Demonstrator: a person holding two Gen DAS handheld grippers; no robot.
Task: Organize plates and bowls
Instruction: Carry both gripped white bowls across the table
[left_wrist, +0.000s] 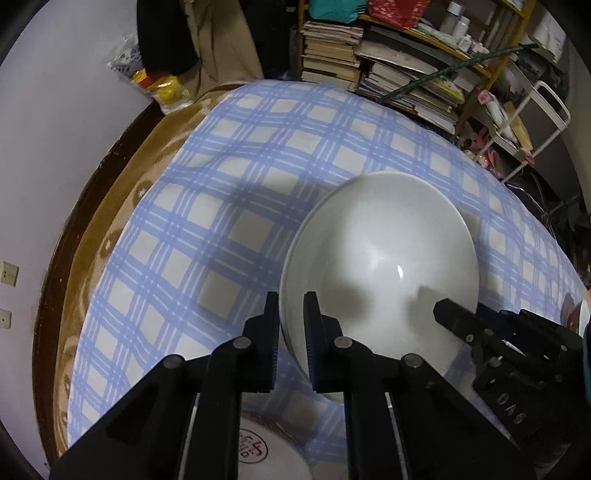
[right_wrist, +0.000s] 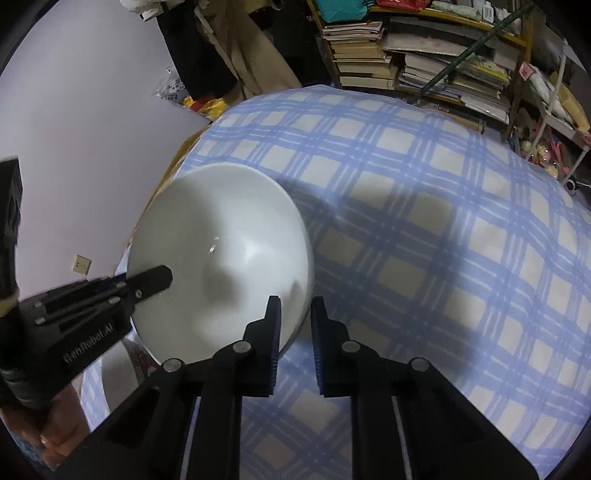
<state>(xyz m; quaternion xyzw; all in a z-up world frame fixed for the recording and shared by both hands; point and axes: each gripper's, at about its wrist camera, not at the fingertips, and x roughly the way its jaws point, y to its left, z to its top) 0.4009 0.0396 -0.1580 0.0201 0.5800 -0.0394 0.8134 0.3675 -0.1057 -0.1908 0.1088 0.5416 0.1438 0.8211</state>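
A large white bowl (left_wrist: 380, 251) sits on the blue plaid tablecloth (left_wrist: 229, 177); along its left edge a second rim shows just under it, as if bowls are stacked. My left gripper (left_wrist: 291, 295) straddles the bowl's near left rim, one finger inside and one outside, shut on it. In the right wrist view the same bowl (right_wrist: 221, 236) lies to the left, and my right gripper (right_wrist: 295, 299) is shut on its near right rim. Each gripper also shows in the other's view: the right gripper (left_wrist: 448, 314) over the right rim, the left gripper (right_wrist: 162, 275) over the left rim.
A white dish with a red stamp (left_wrist: 255, 450) lies under my left gripper at the table's front. Another dish (left_wrist: 580, 314) peeks in at the far right. Shelves of stacked books (left_wrist: 388, 66) stand behind the table. A brown blanket (left_wrist: 122, 199) edges the cloth by the wall.
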